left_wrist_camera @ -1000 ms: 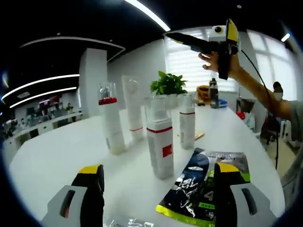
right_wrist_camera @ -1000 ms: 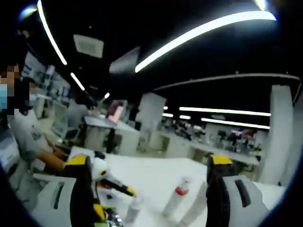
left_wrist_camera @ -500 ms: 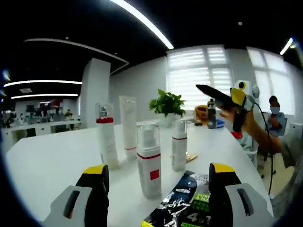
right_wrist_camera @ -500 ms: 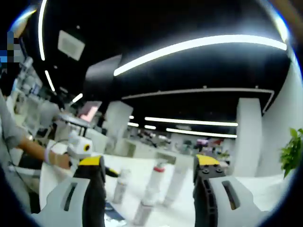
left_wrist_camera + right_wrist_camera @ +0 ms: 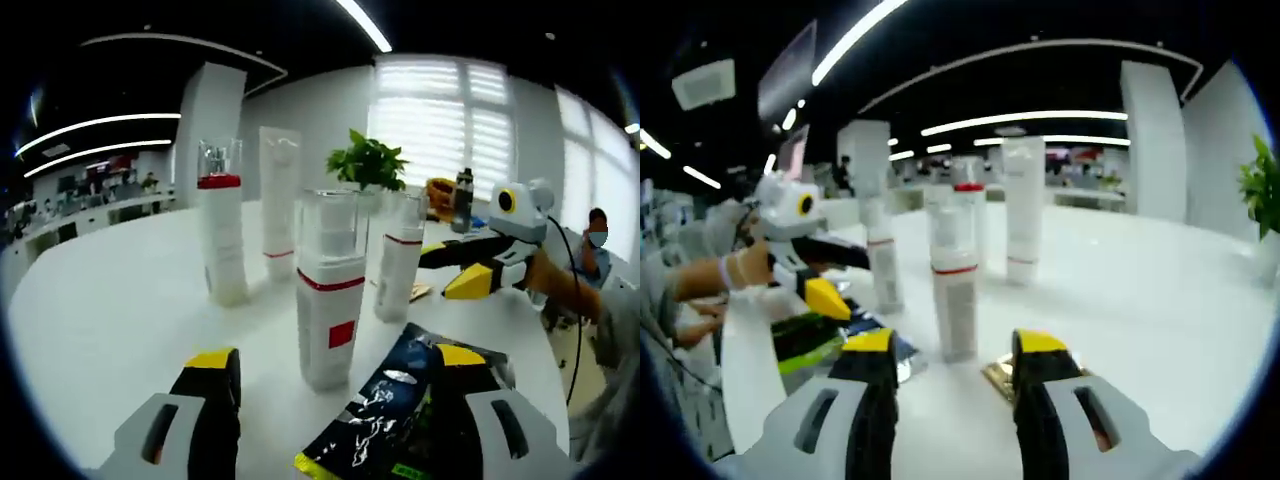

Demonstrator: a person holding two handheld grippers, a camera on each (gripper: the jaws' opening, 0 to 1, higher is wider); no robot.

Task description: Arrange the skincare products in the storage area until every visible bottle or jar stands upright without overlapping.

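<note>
- My left gripper hangs low over the white table, jaws spread wide with nothing between them.
- Straight ahead between those jaws stands the nearest bottle, upright, white with a red band and clear cap, well clear of the tips.
- A dark sachet lies flat just right of it, its near end running under my right-hand jaw.
- Further back stand three more, all upright and apart: a red-collared bottle to the left, a tall white tube behind, and a slim bottle to the right.
- My right gripper has its jaws parted, a narrower gap, empty.
- In the right gripper view, the banded bottle stands just beyond the tips, and a small gold packet lies flat between them.
- The other gripper comes in from the left there, held in a hand.
</note>
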